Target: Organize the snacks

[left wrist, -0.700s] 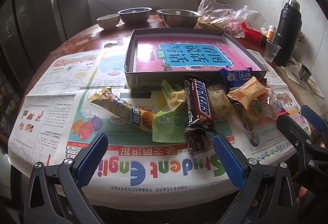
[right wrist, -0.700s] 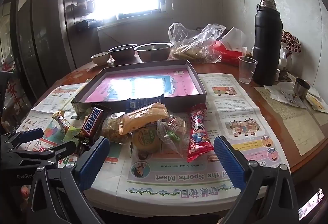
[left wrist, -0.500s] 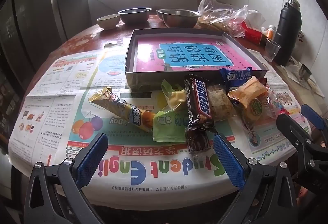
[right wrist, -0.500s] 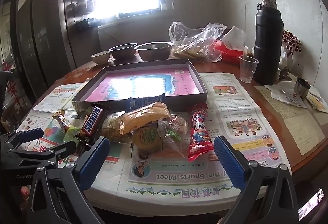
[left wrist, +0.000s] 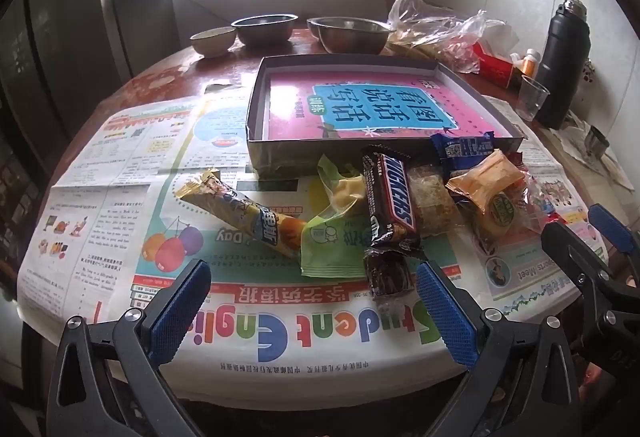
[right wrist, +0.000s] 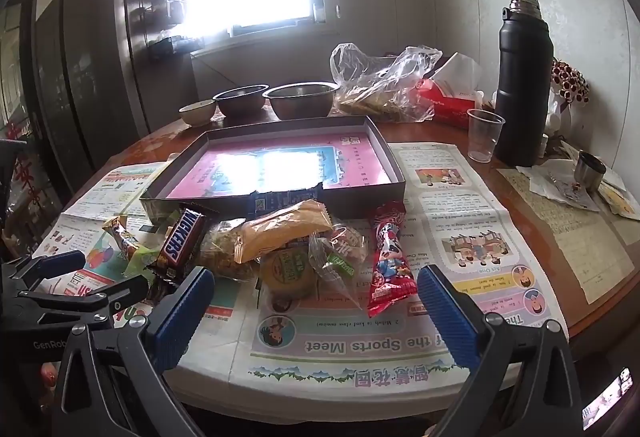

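Observation:
A pile of snacks lies on newspaper in front of a shallow grey box [left wrist: 256, 125] lined with a pink book cover; the box [right wrist: 394, 165] also shows in the right wrist view. The pile holds a Snickers bar [left wrist: 390, 203], a yellow stick pack [left wrist: 244, 215], a green pouch [left wrist: 336, 237], an orange pastry pack [left wrist: 490, 177] and a red stick pack [right wrist: 388, 257]. The Snickers bar [right wrist: 180, 243] shows in the right wrist view too. My left gripper [left wrist: 312, 307] is open and empty near the table's front edge. My right gripper [right wrist: 316, 309] is open and empty, just short of the pile.
Behind the box stand two steel bowls [right wrist: 300, 105], a small bowl [right wrist: 196, 113], a plastic bag [right wrist: 384, 85], a red tissue pack [right wrist: 444, 103], a clear cup [right wrist: 484, 135] and a black flask [right wrist: 524, 85]. Newspaper [left wrist: 120, 173] covers the round table.
The right wrist view has risen a little and drawn slightly closer to the snacks. The left gripper has barely moved. Both grippers stay open.

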Available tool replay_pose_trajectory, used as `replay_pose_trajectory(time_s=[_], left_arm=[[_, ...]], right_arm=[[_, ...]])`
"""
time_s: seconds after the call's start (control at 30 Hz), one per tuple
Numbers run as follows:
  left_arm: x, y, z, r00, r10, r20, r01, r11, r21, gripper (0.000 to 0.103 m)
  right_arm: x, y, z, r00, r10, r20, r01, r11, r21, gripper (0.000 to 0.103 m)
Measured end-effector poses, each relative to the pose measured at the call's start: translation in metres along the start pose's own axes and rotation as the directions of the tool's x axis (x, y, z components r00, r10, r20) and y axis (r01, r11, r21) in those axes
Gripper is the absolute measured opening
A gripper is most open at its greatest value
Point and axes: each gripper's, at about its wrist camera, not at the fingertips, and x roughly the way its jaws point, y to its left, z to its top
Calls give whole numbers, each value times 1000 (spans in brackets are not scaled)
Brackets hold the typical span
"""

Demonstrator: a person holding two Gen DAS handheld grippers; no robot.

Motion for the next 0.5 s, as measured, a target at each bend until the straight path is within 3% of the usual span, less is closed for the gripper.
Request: replay_pose_trajectory(time_s=[0.5], left_arm=[[1, 1, 0, 1000, -1, -3, 1, 1000, -2, 103]], right_arm=[[2, 1, 0, 1000, 2, -9, -2, 1000, -1, 102]])
